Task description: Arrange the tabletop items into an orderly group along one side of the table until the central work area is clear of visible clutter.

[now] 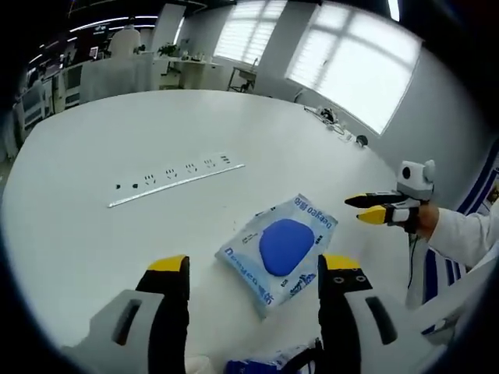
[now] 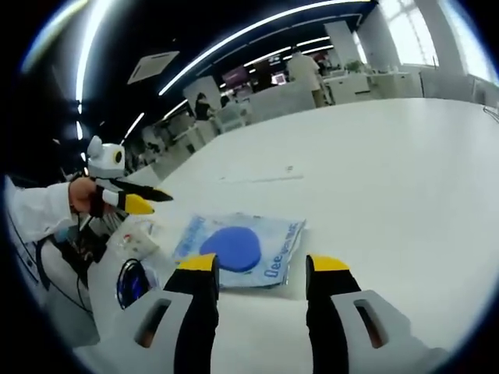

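Left gripper view: my left hand-held gripper [image 1: 253, 269] hovers, jaws wide apart and empty, over the wipes pack [image 1: 279, 249] at lower centre; right hand-held gripper [image 2: 260, 266] likewise. Bare counter [image 1: 117, 140] spreads upper left.

A pack [image 1: 286, 251] is laid flat on the table [image 1: 93, 210]. A strip [image 1: 176, 179] is set behind it, well apart.

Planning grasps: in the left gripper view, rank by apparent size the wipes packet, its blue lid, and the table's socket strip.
1. Pale blue plastic wipes packet
2. Long silver socket strip, farther away, so unsure
3. Blue oval lid
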### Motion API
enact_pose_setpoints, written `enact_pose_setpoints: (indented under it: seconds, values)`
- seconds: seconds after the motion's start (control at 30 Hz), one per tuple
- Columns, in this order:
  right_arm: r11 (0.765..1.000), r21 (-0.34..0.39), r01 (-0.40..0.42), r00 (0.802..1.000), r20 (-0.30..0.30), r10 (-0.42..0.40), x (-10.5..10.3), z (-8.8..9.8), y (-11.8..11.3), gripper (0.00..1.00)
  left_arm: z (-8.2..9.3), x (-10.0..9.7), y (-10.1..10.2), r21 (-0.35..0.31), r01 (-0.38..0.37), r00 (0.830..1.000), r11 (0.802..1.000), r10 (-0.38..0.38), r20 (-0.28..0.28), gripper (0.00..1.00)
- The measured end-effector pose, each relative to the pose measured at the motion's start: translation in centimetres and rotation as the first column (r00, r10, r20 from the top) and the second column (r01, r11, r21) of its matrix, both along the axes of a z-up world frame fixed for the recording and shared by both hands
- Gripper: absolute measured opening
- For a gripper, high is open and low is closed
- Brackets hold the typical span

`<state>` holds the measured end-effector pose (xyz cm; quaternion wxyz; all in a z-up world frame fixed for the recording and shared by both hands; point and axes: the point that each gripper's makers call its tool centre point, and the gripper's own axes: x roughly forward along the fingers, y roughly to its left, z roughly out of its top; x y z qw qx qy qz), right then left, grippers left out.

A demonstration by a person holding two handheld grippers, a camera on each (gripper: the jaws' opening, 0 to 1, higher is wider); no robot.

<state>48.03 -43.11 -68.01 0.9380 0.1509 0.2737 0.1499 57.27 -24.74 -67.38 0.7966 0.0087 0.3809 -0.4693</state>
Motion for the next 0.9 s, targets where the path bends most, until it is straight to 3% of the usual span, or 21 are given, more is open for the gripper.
enact_pose_setpoints:
  seconds: [0.37, 0.9]
  values:
    - [1.000, -0.001, -0.025, 0.999, 0.036, 0.025, -0.4, 2.2, 1.4, 0.56, 2.5, -0.8, 1.8, -0.008, -0.011, 0.998, 1.000, 0.012, 0.058, 0.79]
    - [0.997, 0.005, -0.072, 0.994, 0.084, 0.072, -0.7, 4.6, 3.5, 0.59, 6.1, -3.1, 4.7, -0.043, -0.036, 0.992, 0.998, 0.041, 0.123, 0.81]
